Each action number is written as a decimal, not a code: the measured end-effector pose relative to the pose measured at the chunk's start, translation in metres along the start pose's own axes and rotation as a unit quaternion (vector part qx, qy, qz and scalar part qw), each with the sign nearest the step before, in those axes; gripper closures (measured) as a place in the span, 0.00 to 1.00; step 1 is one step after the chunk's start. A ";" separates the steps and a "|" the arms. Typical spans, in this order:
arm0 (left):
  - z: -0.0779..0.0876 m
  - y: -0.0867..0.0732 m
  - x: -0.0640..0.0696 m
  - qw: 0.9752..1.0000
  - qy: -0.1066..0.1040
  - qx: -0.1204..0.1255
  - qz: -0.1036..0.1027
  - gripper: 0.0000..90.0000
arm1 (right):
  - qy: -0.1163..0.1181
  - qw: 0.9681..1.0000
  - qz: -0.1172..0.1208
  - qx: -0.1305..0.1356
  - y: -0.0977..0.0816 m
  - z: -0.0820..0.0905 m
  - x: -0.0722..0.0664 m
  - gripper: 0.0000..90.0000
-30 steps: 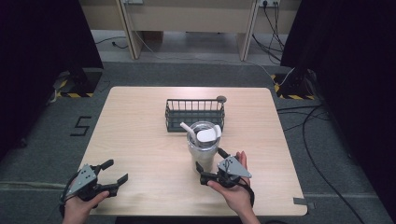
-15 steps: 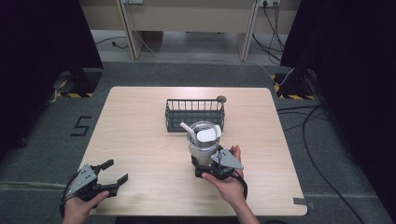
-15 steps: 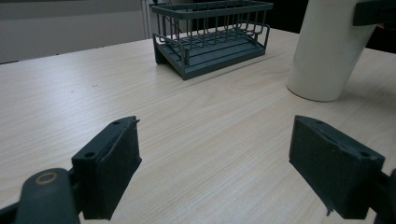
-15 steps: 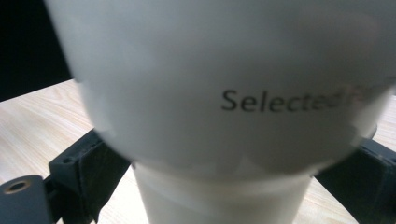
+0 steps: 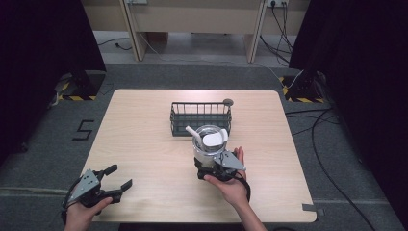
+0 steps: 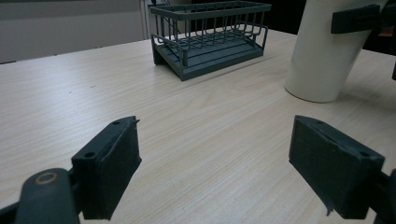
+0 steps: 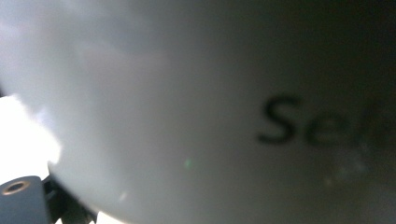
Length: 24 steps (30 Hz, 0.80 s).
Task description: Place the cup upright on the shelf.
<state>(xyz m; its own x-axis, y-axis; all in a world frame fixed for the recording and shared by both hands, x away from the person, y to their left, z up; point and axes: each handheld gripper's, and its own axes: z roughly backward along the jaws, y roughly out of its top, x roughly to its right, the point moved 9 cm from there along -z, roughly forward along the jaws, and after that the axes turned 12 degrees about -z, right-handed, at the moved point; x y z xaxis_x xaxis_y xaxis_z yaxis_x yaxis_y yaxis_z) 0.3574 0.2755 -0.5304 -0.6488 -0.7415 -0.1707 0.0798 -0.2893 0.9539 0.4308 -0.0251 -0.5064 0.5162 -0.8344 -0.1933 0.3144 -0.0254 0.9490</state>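
Light wood surface, seen from above. A dark wire basket stands near the middle, toward the far edge, with a small round dark object just beyond its far right corner. Just in front of the basket's right half stands a white cup, upright, touching or nearly touching the basket; cannot tell which. The cup has a white lid-like piece inside its mouth and a white stick-like thing poking out at its left rim, tilted.

Right tool is against the near side of the cup, low on its wall, with the person's right hand behind it. The grey plate on top covers the jaws in the high view. In the right gripper view the cup wall is pressed right up to the camera, blurred, with dark letters "Se" readable on it. In the left gripper view a dark jaw sits flat on the cup's upper side. Whether this tool is actually pinching the cup, cannot tell.

Left tool sits at the near left corner of the surface, well apart from the cup and the basket, held by the left hand. Its jaws are spread wide with nothing between them. In the left gripper view, bare wood shows between the two black pads, the basket is far ahead and the cup is at the right.
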 end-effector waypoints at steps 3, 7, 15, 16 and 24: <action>0.000 0.000 0.000 1.000 -0.001 0.000 0.000 0.17 | 0.001 1.000 -0.003 0.002 0.000 -0.002 0.001 0.10; 0.000 0.000 0.000 1.000 -0.001 0.000 0.000 0.17 | 0.005 1.000 -0.002 0.002 0.000 -0.002 0.001 0.11; 0.000 0.000 0.000 1.000 0.000 0.001 0.000 0.18 | 0.003 1.000 0.003 -0.004 0.002 -0.002 0.001 0.11; 0.000 0.000 0.000 1.000 -0.001 0.001 0.001 0.18 | 0.002 1.000 0.004 -0.006 0.003 -0.003 0.000 0.11; 0.000 0.000 0.000 1.000 -0.001 0.002 0.001 0.18 | 0.005 1.000 0.006 -0.012 0.009 -0.005 -0.003 0.12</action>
<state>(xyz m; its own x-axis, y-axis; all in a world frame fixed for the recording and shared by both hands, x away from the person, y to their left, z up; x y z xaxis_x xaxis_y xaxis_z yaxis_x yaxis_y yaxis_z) 0.3574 0.2756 -0.5300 -0.6499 -0.7411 -0.1686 0.0777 -0.2854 0.9552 0.4364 -0.0201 -0.4985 0.5273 -0.8295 -0.1841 0.3270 -0.0018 0.9450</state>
